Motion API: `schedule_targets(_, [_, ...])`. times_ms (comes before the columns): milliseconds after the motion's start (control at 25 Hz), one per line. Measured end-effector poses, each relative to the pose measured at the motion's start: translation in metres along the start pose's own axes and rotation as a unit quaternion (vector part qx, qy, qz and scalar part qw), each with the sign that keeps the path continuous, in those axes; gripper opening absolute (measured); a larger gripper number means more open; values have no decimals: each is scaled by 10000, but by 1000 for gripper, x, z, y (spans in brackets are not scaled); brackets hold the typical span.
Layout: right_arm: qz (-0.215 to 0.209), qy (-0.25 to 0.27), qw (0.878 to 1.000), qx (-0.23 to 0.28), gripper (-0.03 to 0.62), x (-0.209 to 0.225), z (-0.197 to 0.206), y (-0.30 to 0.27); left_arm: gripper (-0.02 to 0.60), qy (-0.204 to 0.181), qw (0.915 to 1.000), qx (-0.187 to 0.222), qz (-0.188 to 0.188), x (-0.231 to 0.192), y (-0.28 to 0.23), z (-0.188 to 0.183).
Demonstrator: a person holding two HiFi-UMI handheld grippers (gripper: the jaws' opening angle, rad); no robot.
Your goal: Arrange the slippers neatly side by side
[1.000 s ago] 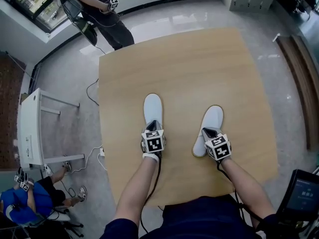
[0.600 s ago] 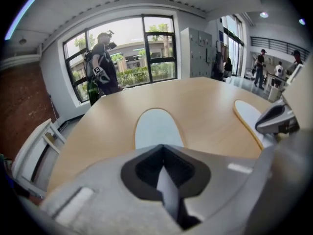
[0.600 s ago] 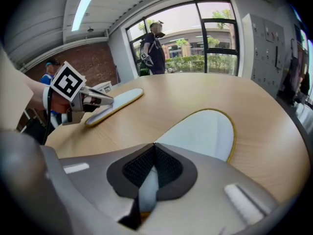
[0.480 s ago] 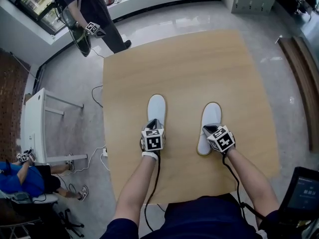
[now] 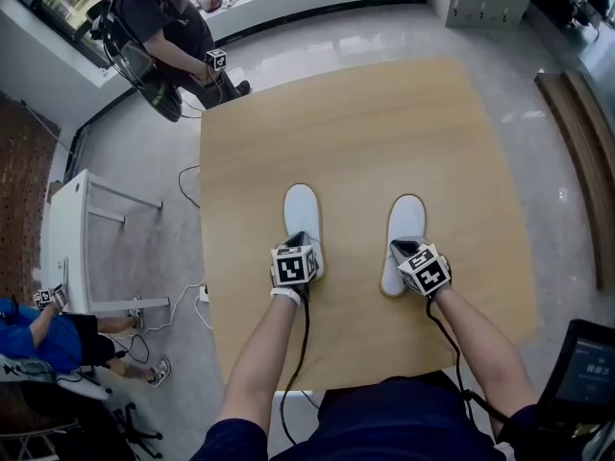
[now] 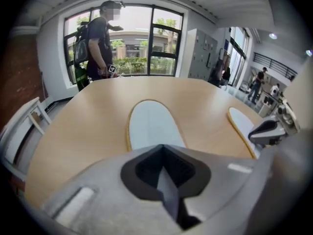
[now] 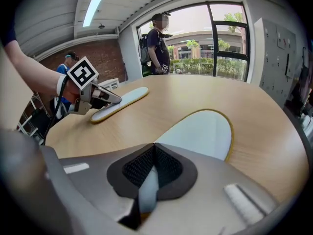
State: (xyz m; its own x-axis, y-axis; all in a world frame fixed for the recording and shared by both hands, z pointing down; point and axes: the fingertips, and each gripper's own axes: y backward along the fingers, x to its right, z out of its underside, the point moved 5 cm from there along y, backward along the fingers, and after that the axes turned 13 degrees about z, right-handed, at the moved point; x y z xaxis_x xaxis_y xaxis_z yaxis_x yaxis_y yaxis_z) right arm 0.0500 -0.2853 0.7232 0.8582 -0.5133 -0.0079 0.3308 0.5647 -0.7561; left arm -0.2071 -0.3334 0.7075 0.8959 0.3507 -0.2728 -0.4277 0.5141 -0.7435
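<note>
Two white slippers with thin yellow rims lie flat on the wooden table, toes pointing away from me, parallel and a hand's width apart. The left slipper is gripped at its heel by my left gripper. The right slipper is gripped at its heel by my right gripper. Both heels are hidden under the gripper bodies.
A person with a backpack stands at the table's far left corner. A white frame and cables are on the floor to the left. A seated person in blue is at lower left. A screen sits at lower right.
The right slipper, angled a second ago, has swung straight in my right gripper and lies parallel to the left one. The standing person has shifted at the far corner.
</note>
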Motion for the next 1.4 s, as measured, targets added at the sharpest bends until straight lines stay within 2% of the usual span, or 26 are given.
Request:
schedule_targets(360, [59, 82, 9999, 57, 8, 2, 2, 6, 3, 361, 9989, 285, 55, 51, 11, 35])
schedule_targets(600, [-17, 206, 9998, 74, 9, -5, 7, 10, 3, 338, 9989, 316, 15, 70, 18, 54])
schedule_targets(760, [-77, 259, 9996, 93, 9, -11, 12, 14, 3, 460, 9984, 329, 54, 88, 23, 67])
schedule_targets(960, [-186, 344, 9992, 90, 9, -22, 25, 19, 3, 280, 9992, 277, 118, 108, 25, 87])
schedule_targets(1400, [-385, 515, 9979, 54, 9, -44, 46, 32, 3, 289, 9991, 160, 278, 135, 35, 116])
